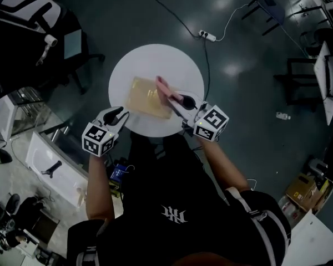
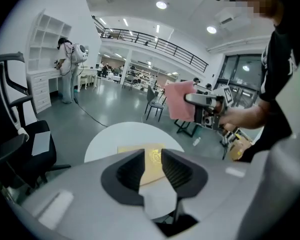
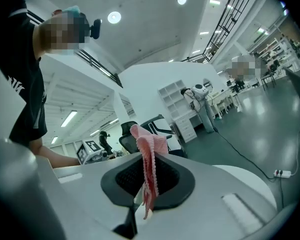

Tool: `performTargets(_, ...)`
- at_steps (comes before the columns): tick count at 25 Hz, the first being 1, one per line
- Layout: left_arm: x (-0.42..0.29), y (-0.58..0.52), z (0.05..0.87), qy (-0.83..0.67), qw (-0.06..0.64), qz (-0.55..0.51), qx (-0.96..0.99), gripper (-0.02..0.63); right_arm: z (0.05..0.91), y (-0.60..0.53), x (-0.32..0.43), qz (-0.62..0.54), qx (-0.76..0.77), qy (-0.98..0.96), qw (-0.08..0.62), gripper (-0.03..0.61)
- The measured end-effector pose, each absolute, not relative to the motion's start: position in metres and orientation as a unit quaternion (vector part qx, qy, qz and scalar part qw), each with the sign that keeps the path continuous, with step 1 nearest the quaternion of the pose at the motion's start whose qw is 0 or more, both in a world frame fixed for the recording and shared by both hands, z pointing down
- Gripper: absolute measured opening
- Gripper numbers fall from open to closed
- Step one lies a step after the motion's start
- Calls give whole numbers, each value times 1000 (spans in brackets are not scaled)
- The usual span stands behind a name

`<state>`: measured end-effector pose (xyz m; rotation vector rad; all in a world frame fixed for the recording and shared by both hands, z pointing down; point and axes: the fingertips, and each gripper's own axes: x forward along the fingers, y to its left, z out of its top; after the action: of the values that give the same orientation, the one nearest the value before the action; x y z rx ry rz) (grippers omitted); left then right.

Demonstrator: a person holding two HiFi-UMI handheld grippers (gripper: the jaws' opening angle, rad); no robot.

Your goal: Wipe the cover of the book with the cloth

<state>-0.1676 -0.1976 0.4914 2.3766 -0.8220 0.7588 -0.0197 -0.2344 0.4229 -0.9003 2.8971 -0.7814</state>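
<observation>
Head view: right gripper [image 1: 178, 100] clamps cloth [image 1: 162, 86] above book [image 1: 145, 97]; left gripper [image 1: 121, 115] gapes, seemingly empty.

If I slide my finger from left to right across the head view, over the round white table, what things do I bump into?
left gripper → book → pink cloth → right gripper, which holds that cloth
</observation>
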Motion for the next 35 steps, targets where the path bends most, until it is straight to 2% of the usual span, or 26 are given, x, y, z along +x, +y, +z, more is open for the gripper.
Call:
performTargets(6,-209,-200,571,-276,273,303,871,114,496,-241,-73,-257,-305,915,-58,12)
performTargets(16,-219,-211,686,-253,300,305,868,132,600,-263,-124,-232,-305,914,-131,12)
performTargets(21,-220,-210,704,-247,315,276,874,132,640,-276,-151,-194,-318,911,-176,12)
performTargets(27,-234,-209,711,-241,326,265,875,115,667,-297,-181,-110,-323,902,-265,12)
performTargets(31,-231,-208,711,-241,337,261,872,83,684,-305,-184,-77,-310,892,-319,12)
performTargets(35,-223,-205,713,-245,337,268,869,83,700,-302,-179,-62,-300,884,-352,11)
